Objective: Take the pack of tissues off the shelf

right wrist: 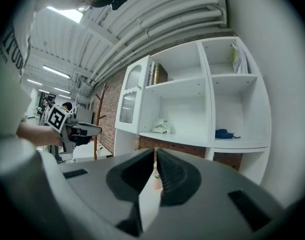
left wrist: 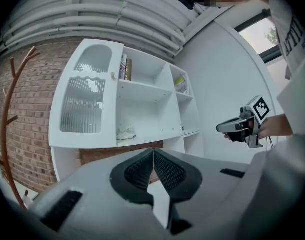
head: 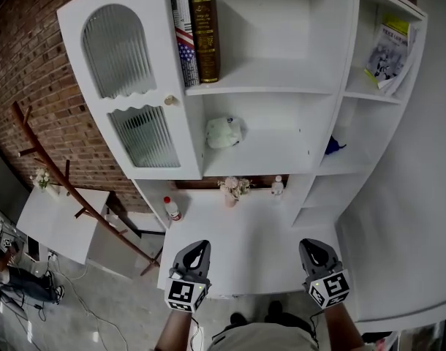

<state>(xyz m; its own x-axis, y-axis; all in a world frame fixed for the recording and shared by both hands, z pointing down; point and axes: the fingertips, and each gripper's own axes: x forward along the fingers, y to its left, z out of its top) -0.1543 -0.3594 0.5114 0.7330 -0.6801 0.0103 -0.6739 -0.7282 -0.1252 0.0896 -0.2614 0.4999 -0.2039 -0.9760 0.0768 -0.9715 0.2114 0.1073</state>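
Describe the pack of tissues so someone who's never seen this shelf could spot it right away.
Find the tall white shelf unit against the red brick wall. In its wide open compartment, below the upright books, lies the soft, crumpled white pack of tissues. It lies alone there, the only pale bundle.

Upright books (head: 197, 39), red-capped bottle (head: 171, 209)

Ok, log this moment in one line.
left gripper: shut, empty | right gripper: shut, empty | pack of tissues: untouched on shelf

White shelf unit (head: 274, 75) w/ ribbed-glass doors (head: 117, 50) vs red brick wall (head: 33, 57), grey floor (head: 121, 298).
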